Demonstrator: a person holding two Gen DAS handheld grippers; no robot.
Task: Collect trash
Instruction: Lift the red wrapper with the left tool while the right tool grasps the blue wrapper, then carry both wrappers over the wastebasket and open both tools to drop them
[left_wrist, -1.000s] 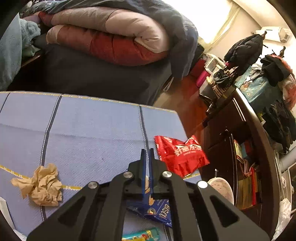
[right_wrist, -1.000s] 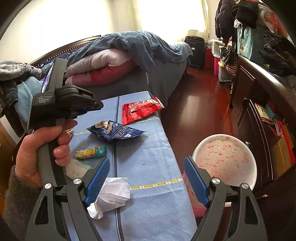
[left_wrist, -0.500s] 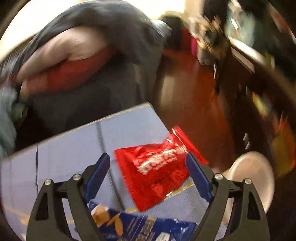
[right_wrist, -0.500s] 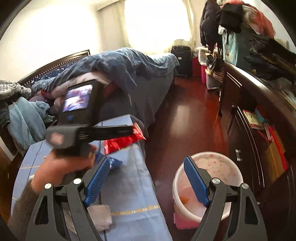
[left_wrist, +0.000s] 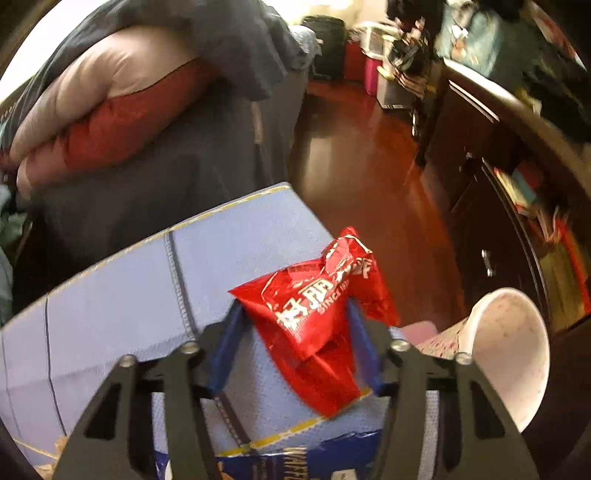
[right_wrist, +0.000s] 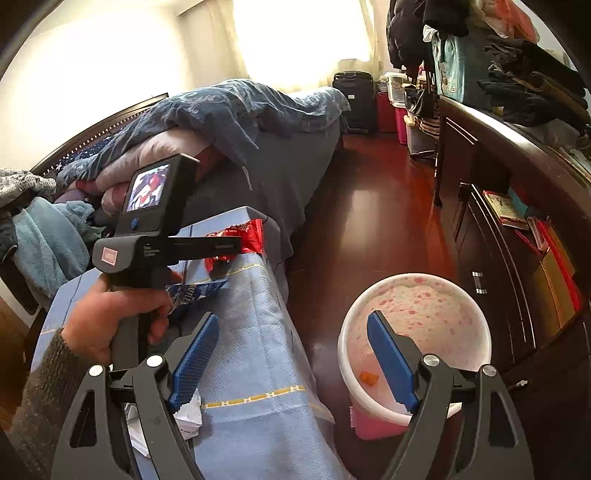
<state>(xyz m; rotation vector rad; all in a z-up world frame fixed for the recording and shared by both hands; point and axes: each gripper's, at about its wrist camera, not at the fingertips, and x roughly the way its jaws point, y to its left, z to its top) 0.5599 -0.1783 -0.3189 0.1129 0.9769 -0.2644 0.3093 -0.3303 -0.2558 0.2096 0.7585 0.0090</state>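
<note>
A: The left claw (left_wrist: 295, 336) is seen clamped on a red snack wrapper (left_wrist: 314, 314), its jaws having just been closing, the blue pads (left_wrist: 229, 343) pressed to the crumpled foil at the far corner of the blue-covered counter (left_wrist: 122, 302).

B: And the right claw (right_wrist: 291, 354)?

A: Its jaws are held wide apart with nothing between them, one pad over the counter, the other over the white, pink-speckled bin (right_wrist: 417, 295) on the floor.

B: What is shown only from the right wrist?

A: A hand (right_wrist: 110, 317) gripping the left tool's handle, a small orange scrap (right_wrist: 369, 377) inside the bin, and crumpled white paper (right_wrist: 188, 413) near the right claw.

B: Any writing?

A: White characters and "SINCE" are printed on the red wrapper; a blue wrapper (left_wrist: 295, 458) lies partly visible, its lettering cut off.

B: The room?

A: A bed (right_wrist: 236, 122) piled with quilts, red wooden floor (right_wrist: 373, 221), dark cabinets (right_wrist: 498, 229).
</note>
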